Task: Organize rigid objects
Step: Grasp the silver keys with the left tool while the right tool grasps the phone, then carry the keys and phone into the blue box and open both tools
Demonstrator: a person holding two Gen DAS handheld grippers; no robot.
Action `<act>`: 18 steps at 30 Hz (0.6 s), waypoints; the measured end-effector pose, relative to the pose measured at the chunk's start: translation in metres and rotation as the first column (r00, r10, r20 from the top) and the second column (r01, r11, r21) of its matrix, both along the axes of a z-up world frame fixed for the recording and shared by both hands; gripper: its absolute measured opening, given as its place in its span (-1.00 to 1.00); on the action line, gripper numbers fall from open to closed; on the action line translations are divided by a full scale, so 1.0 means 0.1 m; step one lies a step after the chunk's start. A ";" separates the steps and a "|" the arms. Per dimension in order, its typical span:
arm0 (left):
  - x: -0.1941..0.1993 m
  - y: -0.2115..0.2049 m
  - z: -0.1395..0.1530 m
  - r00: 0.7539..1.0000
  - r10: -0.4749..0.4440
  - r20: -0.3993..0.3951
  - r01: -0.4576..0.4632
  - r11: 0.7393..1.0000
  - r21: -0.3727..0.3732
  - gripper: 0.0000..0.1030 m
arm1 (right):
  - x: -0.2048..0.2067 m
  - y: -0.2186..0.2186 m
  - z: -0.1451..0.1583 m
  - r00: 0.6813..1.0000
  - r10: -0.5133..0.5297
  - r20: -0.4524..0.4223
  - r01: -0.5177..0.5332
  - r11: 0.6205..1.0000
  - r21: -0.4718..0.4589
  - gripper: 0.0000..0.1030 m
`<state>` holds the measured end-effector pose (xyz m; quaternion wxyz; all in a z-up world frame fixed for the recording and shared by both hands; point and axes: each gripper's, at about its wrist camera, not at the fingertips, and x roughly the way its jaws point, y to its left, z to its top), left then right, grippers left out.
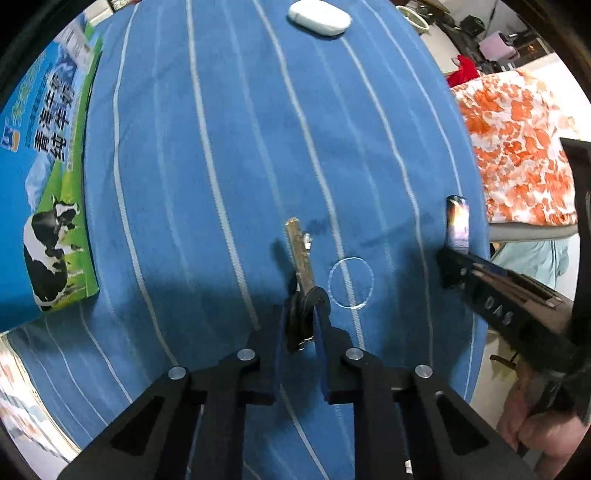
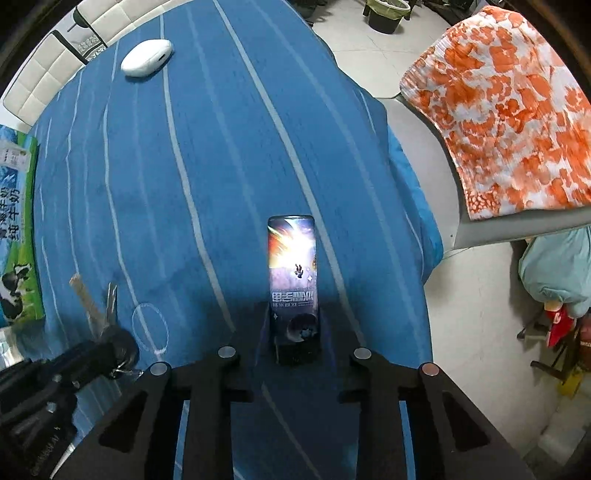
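My left gripper (image 1: 304, 299) is shut on the black head of a bunch of keys (image 1: 300, 254), whose brass blade points away just above the blue striped cloth (image 1: 221, 147). The keys also show in the right wrist view (image 2: 96, 306), held by the left gripper (image 2: 110, 350). My right gripper (image 2: 294, 325) is shut on a small printed box with a galaxy picture (image 2: 293, 273), held upright over the cloth. In the left wrist view that box (image 1: 458, 221) and the right gripper (image 1: 448, 258) are at the right edge.
A white oval case (image 1: 319, 16) lies at the far end of the cloth, also in the right wrist view (image 2: 146, 57). A milk carton with a cow (image 1: 48, 177) lies at the left. An orange-and-white cloth (image 2: 509, 110) covers a chair at the right, beyond the table edge.
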<state>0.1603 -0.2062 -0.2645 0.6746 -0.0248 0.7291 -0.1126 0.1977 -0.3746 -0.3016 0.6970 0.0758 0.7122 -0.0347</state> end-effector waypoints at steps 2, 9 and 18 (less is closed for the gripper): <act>0.00 -0.02 0.08 1.000 -0.003 0.011 0.003 1.000 -0.020 -0.85 | -0.07 0.00 0.05 1.000 -0.015 0.004 0.015 1.000 0.024 -0.47; 0.08 0.12 0.38 0.997 -0.023 0.073 0.026 0.999 -0.043 -0.97 | -0.19 0.01 0.21 0.999 -0.030 0.032 0.028 0.998 0.053 -0.47; 0.20 0.03 -0.10 0.999 -0.040 -0.008 0.040 0.999 0.015 0.20 | -0.19 0.04 0.24 0.999 -0.027 0.034 0.026 0.999 0.036 -0.46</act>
